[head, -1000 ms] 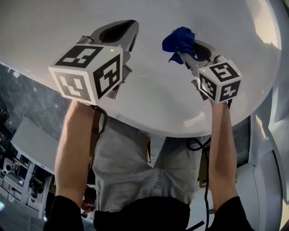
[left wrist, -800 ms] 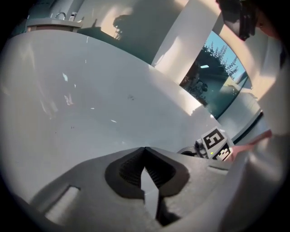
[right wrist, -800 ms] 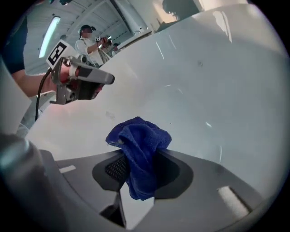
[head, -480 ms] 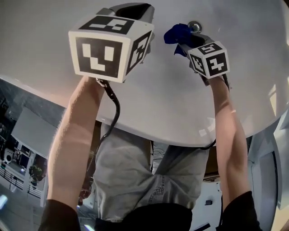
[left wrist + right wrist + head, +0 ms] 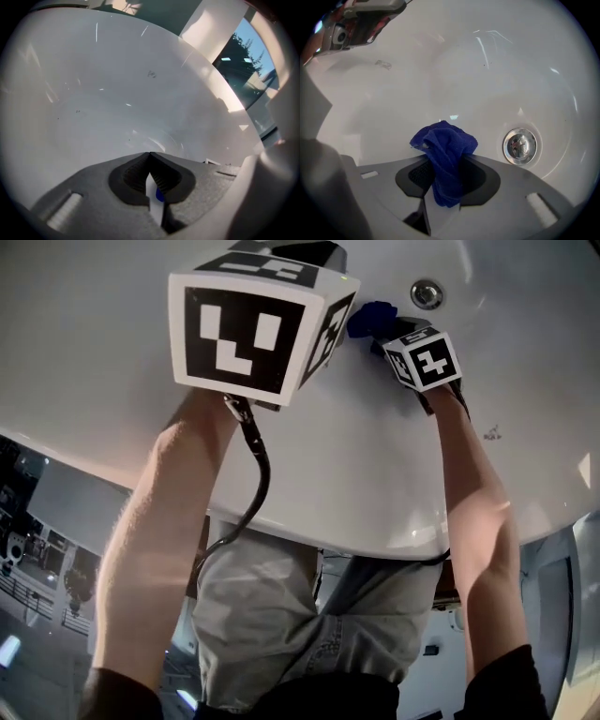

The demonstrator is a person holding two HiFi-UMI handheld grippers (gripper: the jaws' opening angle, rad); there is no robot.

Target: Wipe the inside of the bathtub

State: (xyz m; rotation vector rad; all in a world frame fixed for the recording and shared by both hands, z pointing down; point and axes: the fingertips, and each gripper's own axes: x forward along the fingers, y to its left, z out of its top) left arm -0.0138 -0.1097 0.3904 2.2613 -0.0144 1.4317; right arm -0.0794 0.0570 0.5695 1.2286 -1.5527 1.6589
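The white bathtub (image 5: 525,427) fills the upper part of the head view, and its round chrome drain (image 5: 427,293) lies at the far end. My right gripper (image 5: 443,161) is shut on a bunched blue cloth (image 5: 445,147), held against the tub floor just left of the drain (image 5: 520,146). In the head view the cloth (image 5: 370,317) pokes out beyond the right marker cube (image 5: 423,358). My left gripper (image 5: 150,157) is shut with nothing between its jaws and points at the bare tub wall (image 5: 117,93). Its large marker cube (image 5: 251,324) hides its jaws in the head view.
A chrome fixture (image 5: 361,18) sits on the tub rim at the upper left of the right gripper view. The tub's near rim (image 5: 309,540) curves across the person's legs. A black cable (image 5: 253,484) hangs from the left gripper. A window (image 5: 248,61) lies beyond the tub.
Both grippers have reached farther into the tub. The right one has carried the blue cloth along the floor to a spot beside the drain.
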